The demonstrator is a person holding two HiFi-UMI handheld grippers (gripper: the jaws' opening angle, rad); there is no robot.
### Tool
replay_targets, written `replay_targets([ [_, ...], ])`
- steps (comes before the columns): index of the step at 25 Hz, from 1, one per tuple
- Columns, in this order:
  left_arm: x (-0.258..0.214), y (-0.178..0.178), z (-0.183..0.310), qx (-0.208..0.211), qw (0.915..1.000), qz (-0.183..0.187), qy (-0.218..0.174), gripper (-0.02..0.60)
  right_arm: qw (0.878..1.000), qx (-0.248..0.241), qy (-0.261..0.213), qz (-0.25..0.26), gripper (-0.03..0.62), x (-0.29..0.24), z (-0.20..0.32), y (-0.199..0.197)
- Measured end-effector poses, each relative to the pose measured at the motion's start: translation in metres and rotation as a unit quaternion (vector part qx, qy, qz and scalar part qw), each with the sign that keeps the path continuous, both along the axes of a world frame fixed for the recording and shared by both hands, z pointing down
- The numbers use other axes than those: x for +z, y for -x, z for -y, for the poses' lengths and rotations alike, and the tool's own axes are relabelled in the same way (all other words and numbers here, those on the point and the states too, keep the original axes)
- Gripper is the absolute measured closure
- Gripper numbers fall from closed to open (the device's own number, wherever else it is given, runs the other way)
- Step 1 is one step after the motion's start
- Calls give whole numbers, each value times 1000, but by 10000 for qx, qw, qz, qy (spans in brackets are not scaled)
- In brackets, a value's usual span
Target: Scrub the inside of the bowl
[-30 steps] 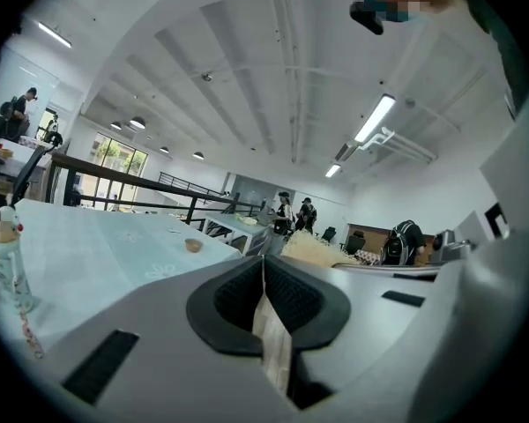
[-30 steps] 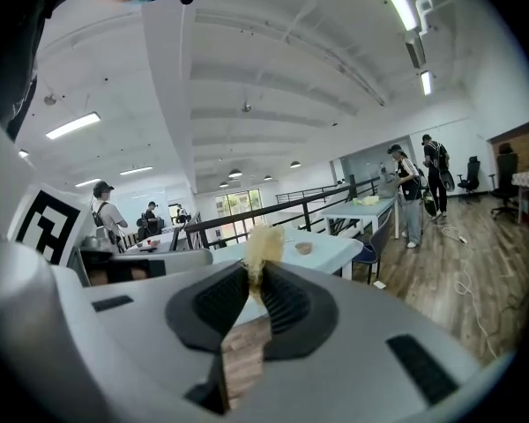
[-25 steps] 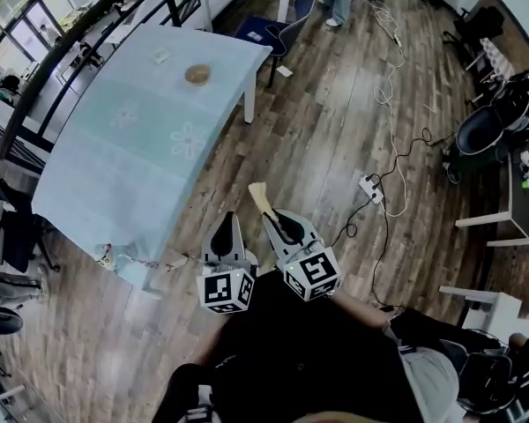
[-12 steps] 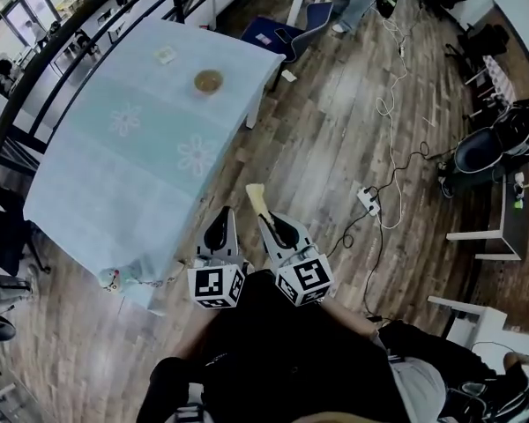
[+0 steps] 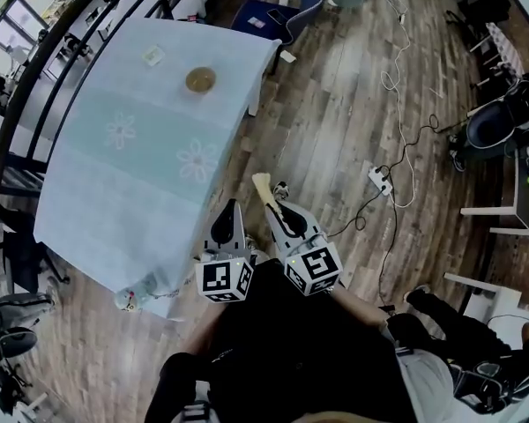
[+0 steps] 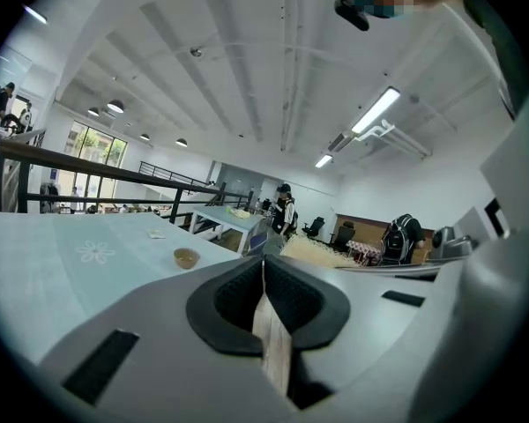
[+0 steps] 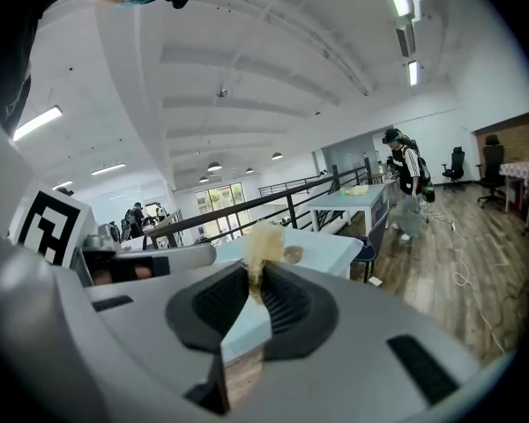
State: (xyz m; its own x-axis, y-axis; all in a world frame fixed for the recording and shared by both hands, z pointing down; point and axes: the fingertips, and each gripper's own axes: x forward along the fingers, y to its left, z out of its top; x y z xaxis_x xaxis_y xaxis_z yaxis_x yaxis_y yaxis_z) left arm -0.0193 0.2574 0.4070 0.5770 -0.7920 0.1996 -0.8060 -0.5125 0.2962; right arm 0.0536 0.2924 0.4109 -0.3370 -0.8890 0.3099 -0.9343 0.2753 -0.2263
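A small tan bowl (image 5: 200,80) stands near the far end of a table under a pale blue flowered cloth (image 5: 132,174). Both grippers are held over the wooden floor, short of the table's near corner and well away from the bowl. My left gripper (image 5: 229,210) has its jaws closed together with nothing between them; the bowl (image 6: 186,257) shows far ahead in its view. My right gripper (image 5: 278,212) is shut on a pale yellow scrubbing sponge (image 5: 264,189), which sticks out past the jaws (image 7: 263,239), with the bowl (image 7: 292,254) small beyond it.
A small white card (image 5: 152,55) lies on the cloth past the bowl. A blue chair (image 5: 286,16) stands at the table's far end. A power strip (image 5: 381,181) with trailing cables lies on the floor to the right. A black railing (image 5: 44,60) runs along the left.
The view has shifted: the table's near corner now lies closer to the grippers. Both grippers keep the same pose, the right one still holding the sponge.
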Motion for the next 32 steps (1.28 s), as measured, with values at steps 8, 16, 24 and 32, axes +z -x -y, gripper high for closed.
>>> replay_targets([
  [8,-1,-32,67,-218,9997,106,-3,561,9994,-330,-27,32,545,-1,78,-31],
  [16,-3,-59,152,-964,9952,156,61,563,9958,-906,-127,10,545,-8,178,-73],
  [24,11,-90,192,-1536,9878,-2,245,563,9917,-1276,-74,-155,545,-2,227,-109],
  [32,28,-73,236,-1934,9803,56,410,561,9869,-1587,-3,-286,545,4,262,-105],
])
